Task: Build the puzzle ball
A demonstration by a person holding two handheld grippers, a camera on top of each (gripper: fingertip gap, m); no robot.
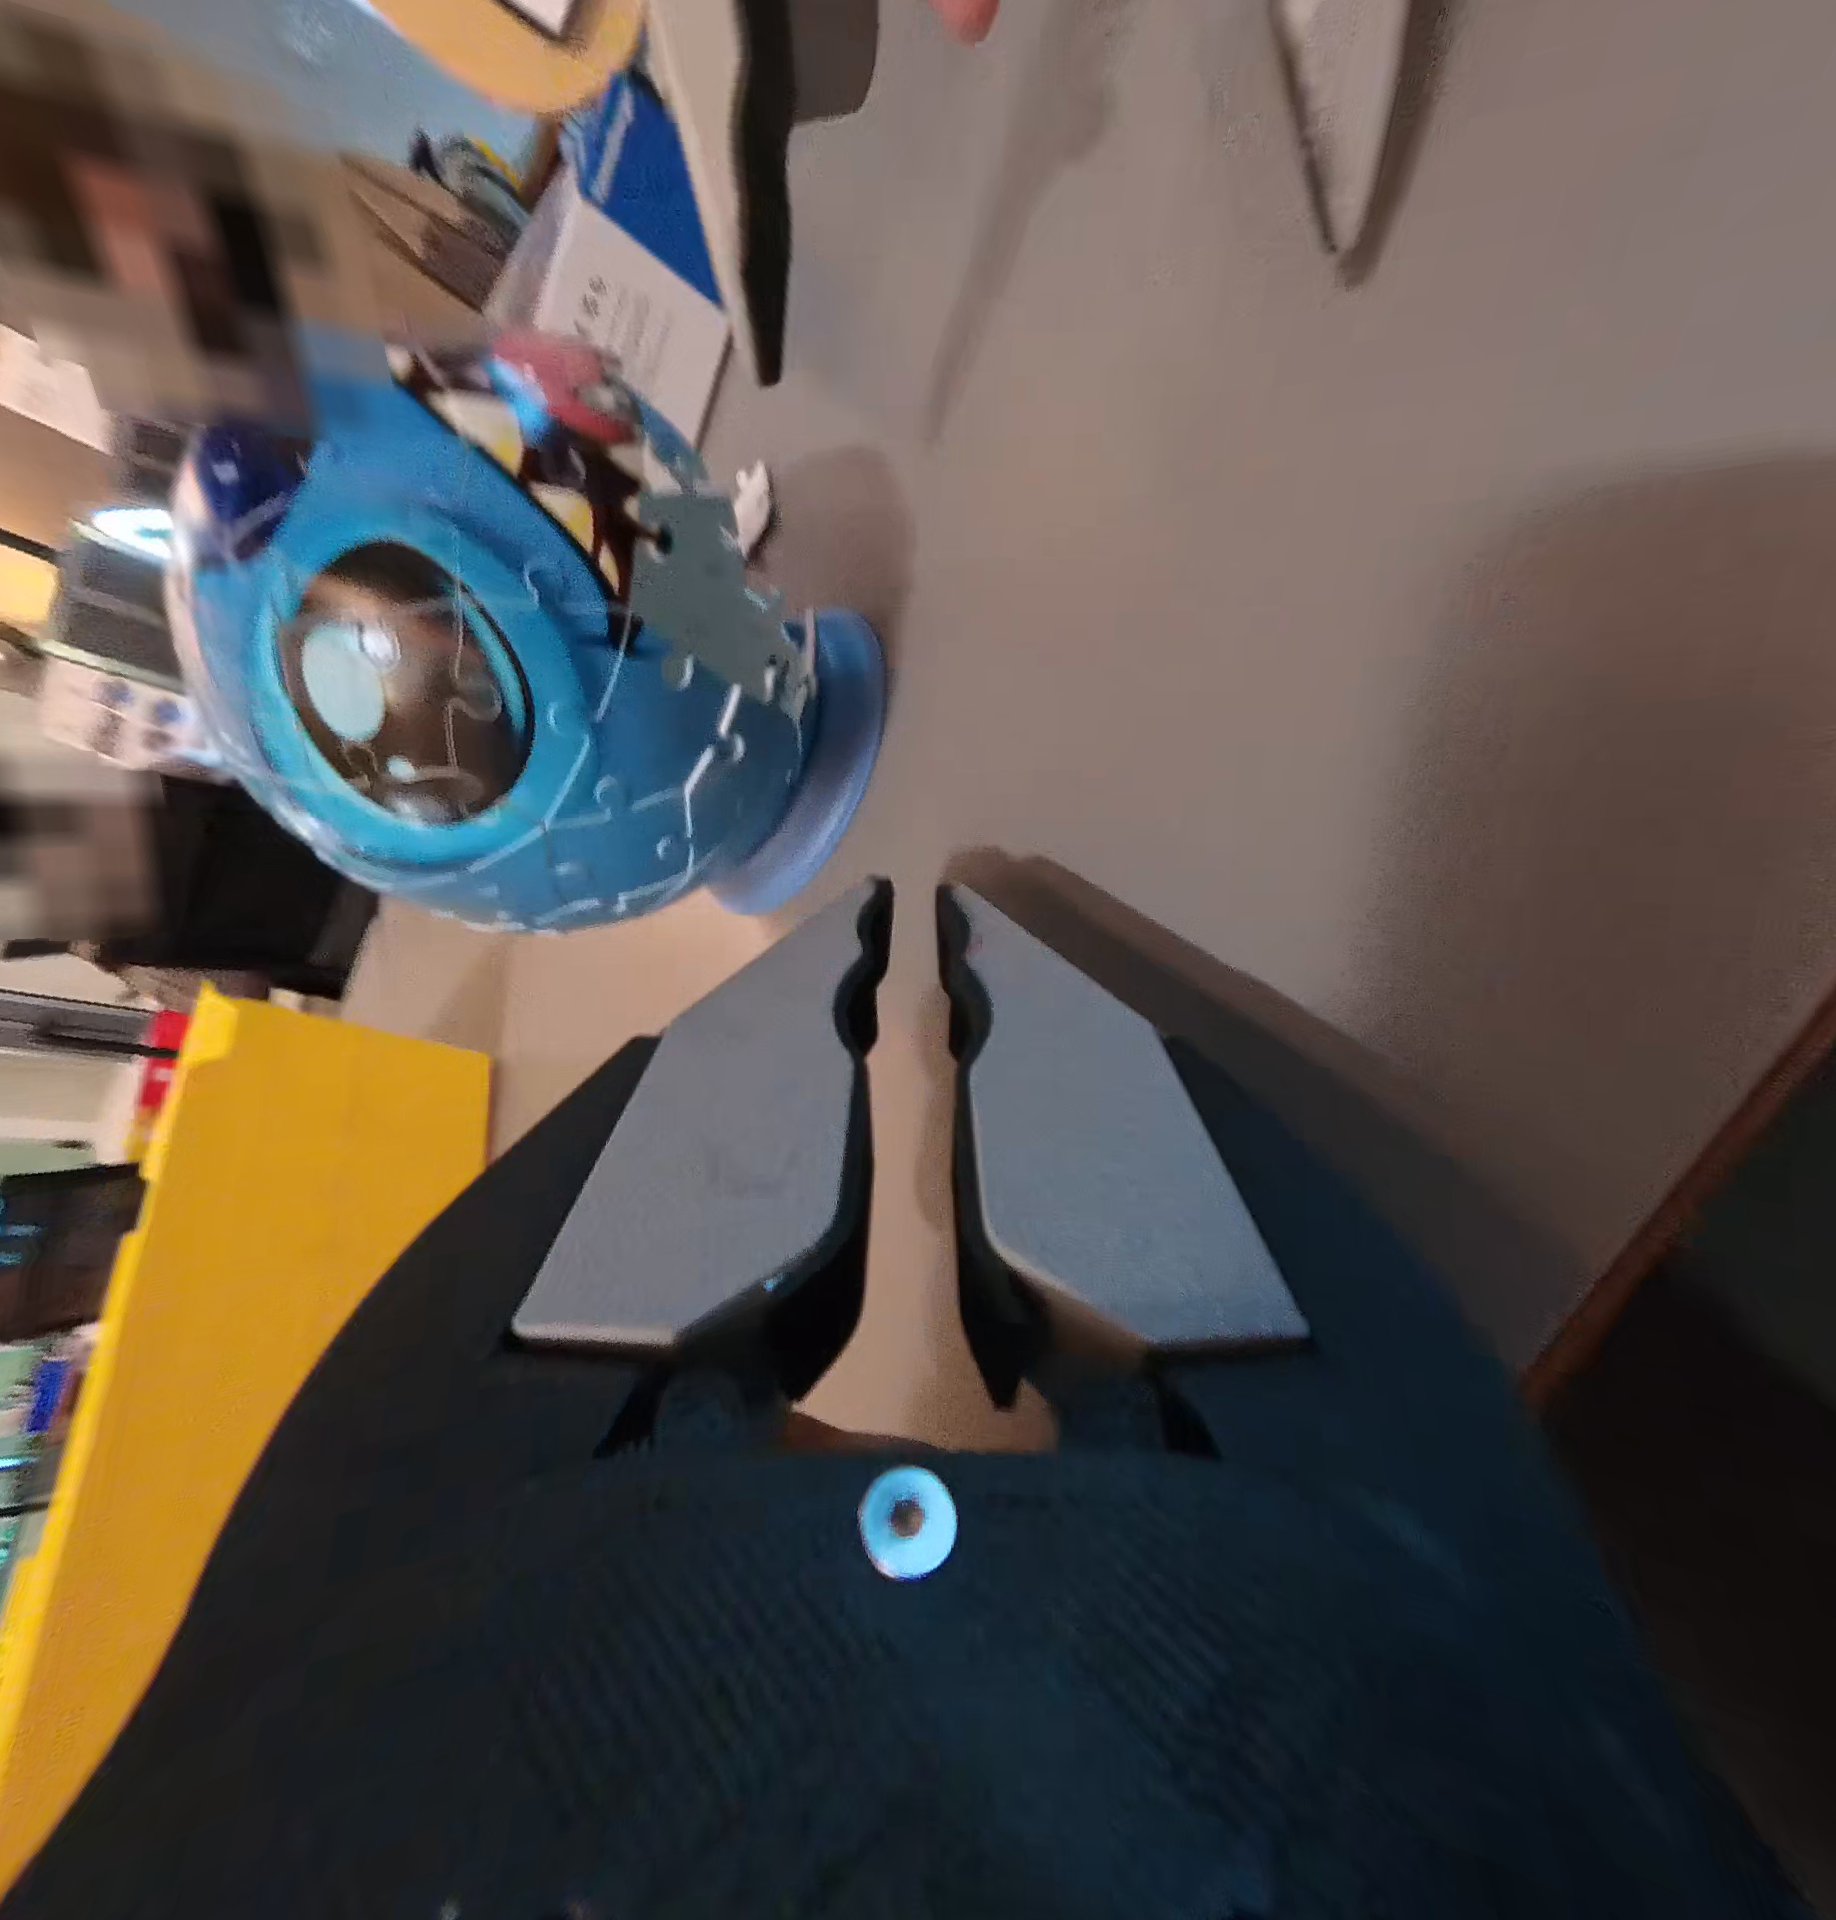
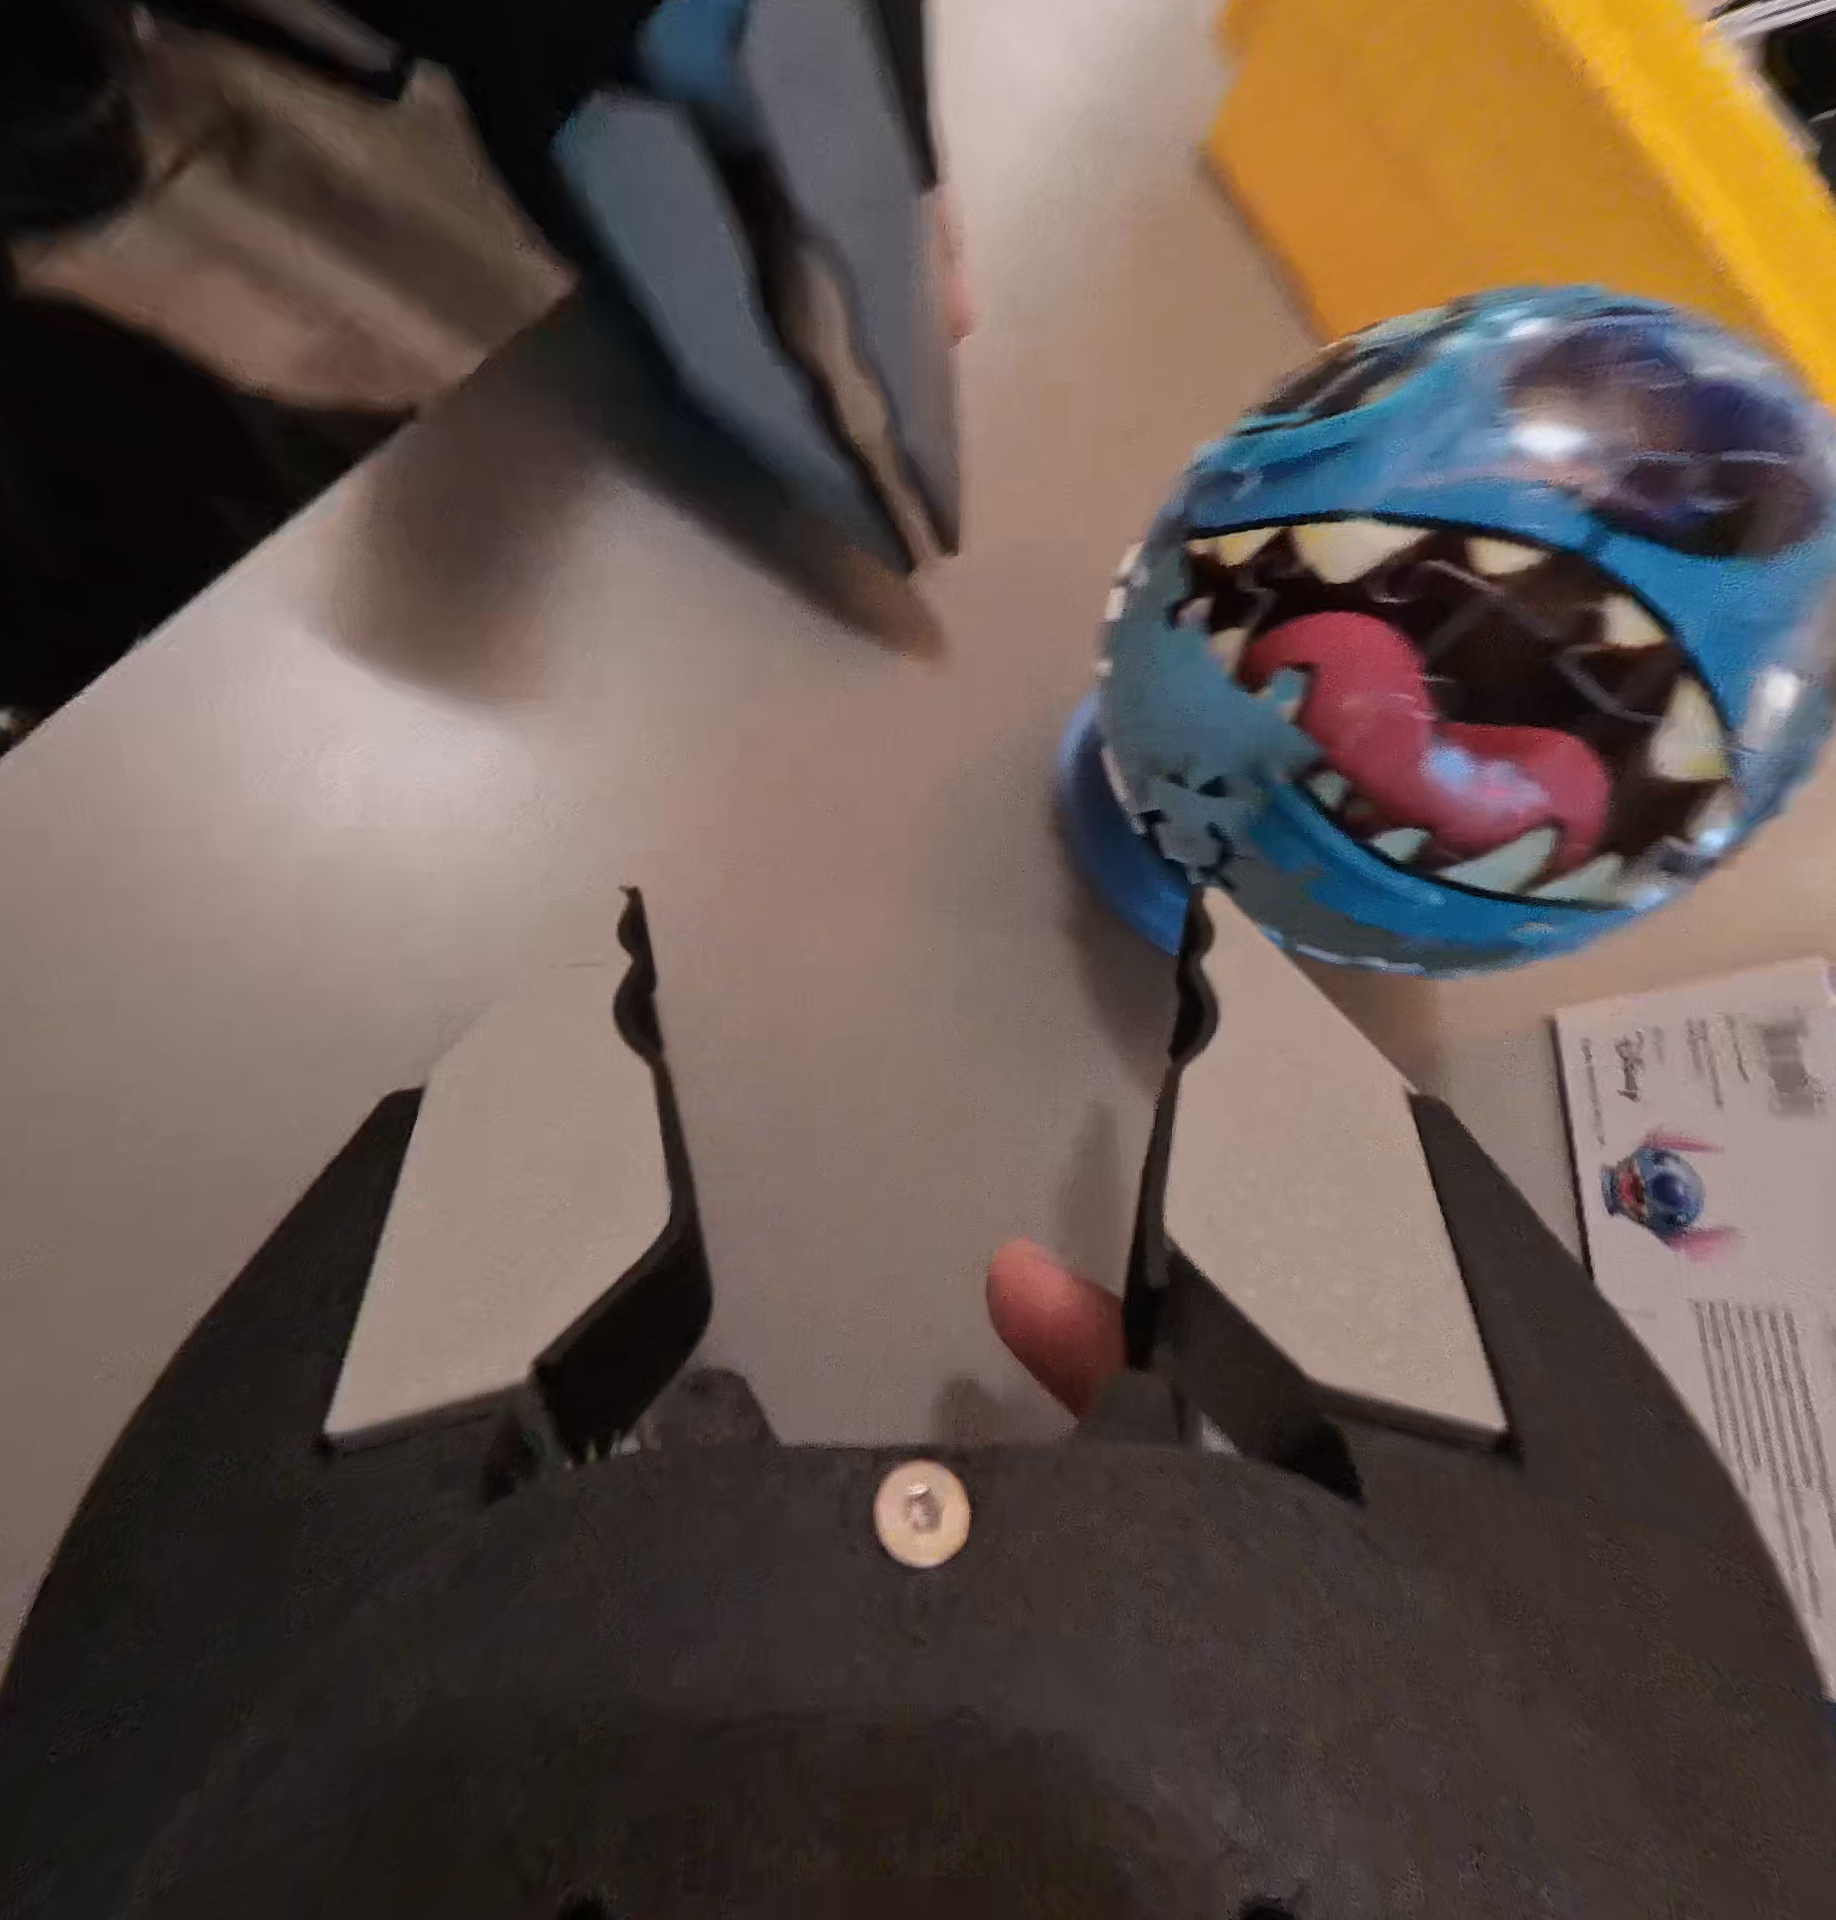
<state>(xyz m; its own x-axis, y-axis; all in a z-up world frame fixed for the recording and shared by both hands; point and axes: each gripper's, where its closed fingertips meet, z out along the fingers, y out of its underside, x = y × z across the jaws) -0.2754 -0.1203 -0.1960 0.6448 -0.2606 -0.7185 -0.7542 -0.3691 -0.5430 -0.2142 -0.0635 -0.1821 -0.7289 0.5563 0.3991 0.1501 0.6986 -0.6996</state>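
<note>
The ball (image 2: 1454, 644) sits on its blue stand (image 2: 1122, 862) on the grey tabletop (image 2: 478, 779), near a yellow box (image 2: 1516, 156) and a white box (image 2: 1745, 1299). A grey patch on its lower side seems to be a piece showing its back, though blur hides the detail. The left tool (image 1: 914, 904) is rolled sideways, fingers nearly pressed together with nothing between, tips just beside the stand. The right tool (image 2: 909, 914) is spread wide and empty, angled down at the tabletop, its right fingertip (image 2: 1192, 935) at the stand's edge.
</note>
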